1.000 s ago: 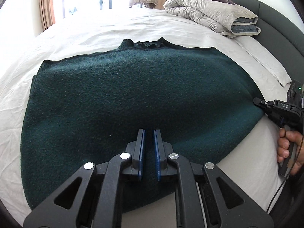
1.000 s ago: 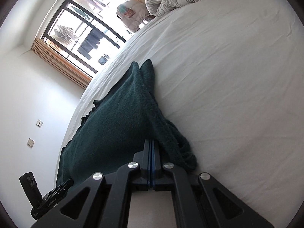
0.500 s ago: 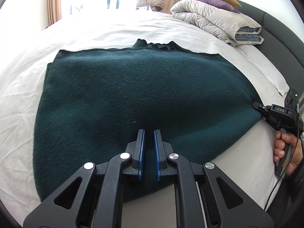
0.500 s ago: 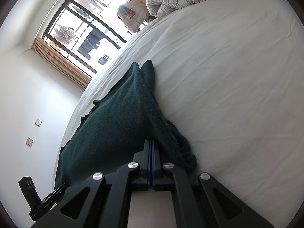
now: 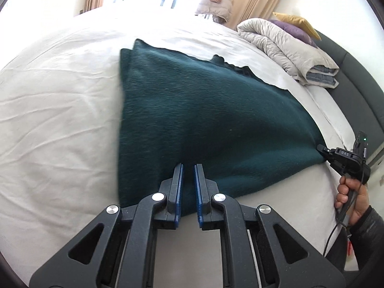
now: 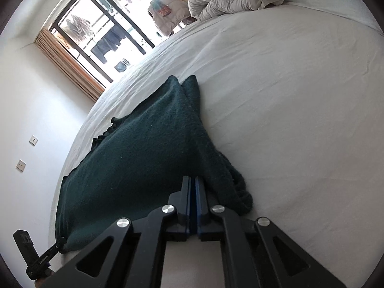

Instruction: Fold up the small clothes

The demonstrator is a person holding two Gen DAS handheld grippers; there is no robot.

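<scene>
Left wrist view shows the left tongs point(image 5: 188, 187) low over the near hem of a dark green sweater point(image 5: 204, 120), which lies on the white bed point(image 5: 52, 124). Their blue pads stand a narrow gap apart with the knit bunched between them, so they appear clamped on the hem, probably to carry that side across for a fold. The sweater's left edge looks doubled over, and its collar point(image 5: 228, 63) points toward the far side of the bed.

At the sweater's right corner the right tongs point(image 5: 322, 149) meet the cloth, held by the person's hand point(image 5: 350, 201). Right wrist view puts those right tongs point(image 6: 192, 192) at a bunched edge of the sweater point(image 6: 144, 158). Their jaws have just been opening a little; only a thin slit shows, and whether fabric is still pinched there cannot be told. That would fit letting go of a corner once it is placed, though this is a guess.

A folded duvet point(image 5: 288, 48) and pillows point(image 5: 297, 24) sit well apart near the headboard point(image 5: 360, 76), leaving the folding area free.
</scene>
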